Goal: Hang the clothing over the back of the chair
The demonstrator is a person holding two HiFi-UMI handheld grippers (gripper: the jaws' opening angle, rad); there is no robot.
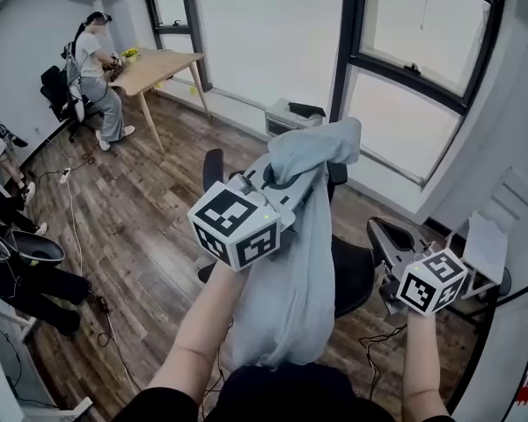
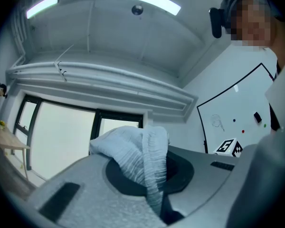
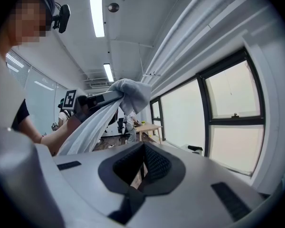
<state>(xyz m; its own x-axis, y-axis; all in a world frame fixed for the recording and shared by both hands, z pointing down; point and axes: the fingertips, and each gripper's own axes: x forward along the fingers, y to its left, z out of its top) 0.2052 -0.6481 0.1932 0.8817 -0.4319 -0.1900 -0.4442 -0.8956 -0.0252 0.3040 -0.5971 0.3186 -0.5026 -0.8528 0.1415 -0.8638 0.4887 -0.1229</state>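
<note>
Our left gripper [image 1: 284,181] is pinched tight on a bunched fold of the clothing [image 1: 292,293], a pale grey-blue garment. In the left gripper view the cloth bulges out past the jaws & a narrow strip of it runs down between them. The rest hangs free in a long limp column in front of us, lower end near our body. The chair [image 1: 356,275], a black office chair, sits just behind the hanging cloth & is partly hidden by it; the clothing isn't over the backrest yet. Our right gripper [image 1: 380,234] is to the right of the chair, jaws pressed together w/ nothing in them, apart from the cloth.

Handling, as we judge it: thin ribbed knit, light, fully soft, no stiffness, so it goes wherever the pinch goes & folds under its own weight. Not fragile. Prob. a bit slippery on a smooth backrest, so it could slide off if more weight hangs on one side than the other. A one-point grip keeps it roped up. To drape it flat we'd want a 2nd hold w/ the right gripper on an edge of the hanging part, below the left pinch, then spread the two holds apart. Best holds: a seam, hem or collar edge, where the fabric is doubled & less likely to pull thru the pads
</note>
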